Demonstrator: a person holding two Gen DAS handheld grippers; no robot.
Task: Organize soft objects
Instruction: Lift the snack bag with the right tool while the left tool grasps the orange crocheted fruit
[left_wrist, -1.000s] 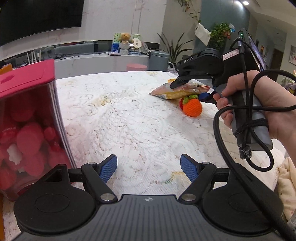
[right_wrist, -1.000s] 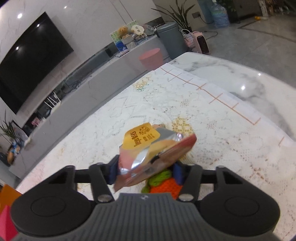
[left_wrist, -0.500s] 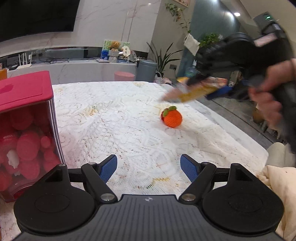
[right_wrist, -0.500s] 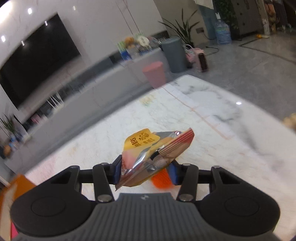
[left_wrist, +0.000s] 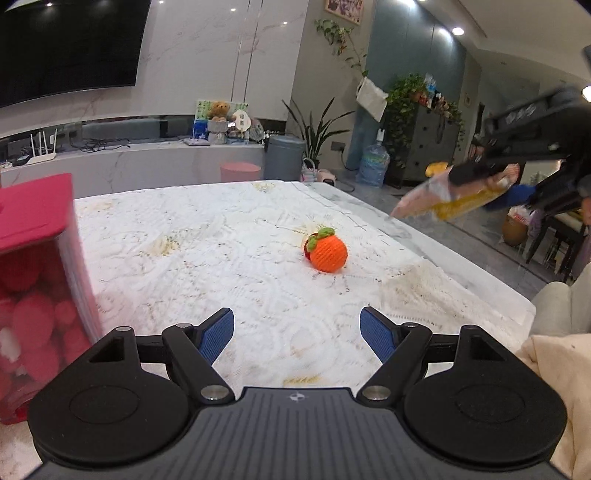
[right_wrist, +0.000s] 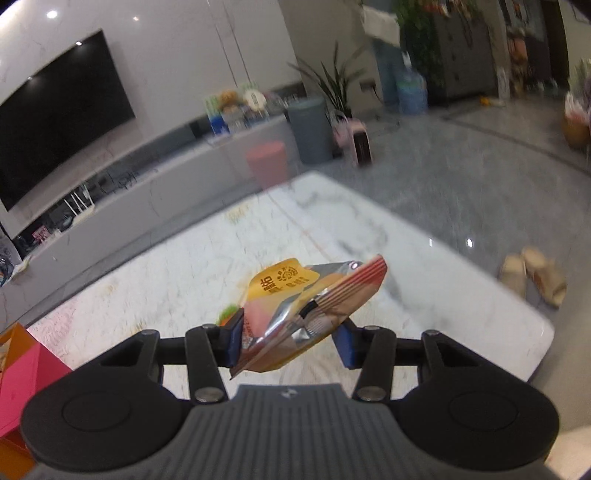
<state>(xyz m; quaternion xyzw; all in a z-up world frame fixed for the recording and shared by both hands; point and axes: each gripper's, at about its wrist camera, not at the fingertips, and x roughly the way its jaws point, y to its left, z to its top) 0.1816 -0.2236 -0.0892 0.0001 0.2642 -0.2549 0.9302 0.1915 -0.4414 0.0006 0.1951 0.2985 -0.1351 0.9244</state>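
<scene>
Left and right wrist views of a tabletop (left_wrist: 229, 236) covered with a white lace cloth. Landmark: the crocheted orange (left_wrist: 327, 253), which rests on the cloth near the middle of the tabletop, its green leaf on top.

Right tool (right_wrist: 290, 341): its blue pads (right_wrist: 235, 338) are clamped on a crumpled snack packet (right_wrist: 314, 302), pink and yellow with a foil underside. The packet sticks out forward past the fingertips. In the left wrist view the packet (left_wrist: 454, 195) hangs in the air above and to the right of the orange, out beyond the tabletop's right edge, clear of the cloth. That view is blurred around the right tool.

Left tool (left_wrist: 297, 334): its blue pads (left_wrist: 216, 336) stand wide apart with only cloth between them. It hovers on the near side of the orange, well apart from it.

Red-lidded clear box (left_wrist: 37, 280): stands far to the left of the orange, at the tabletop's left edge, with red and pink soft balls showing through its wall.

A cream cloth (left_wrist: 557, 376) lies off the tabletop's near right corner, to the right of the orange.
</scene>
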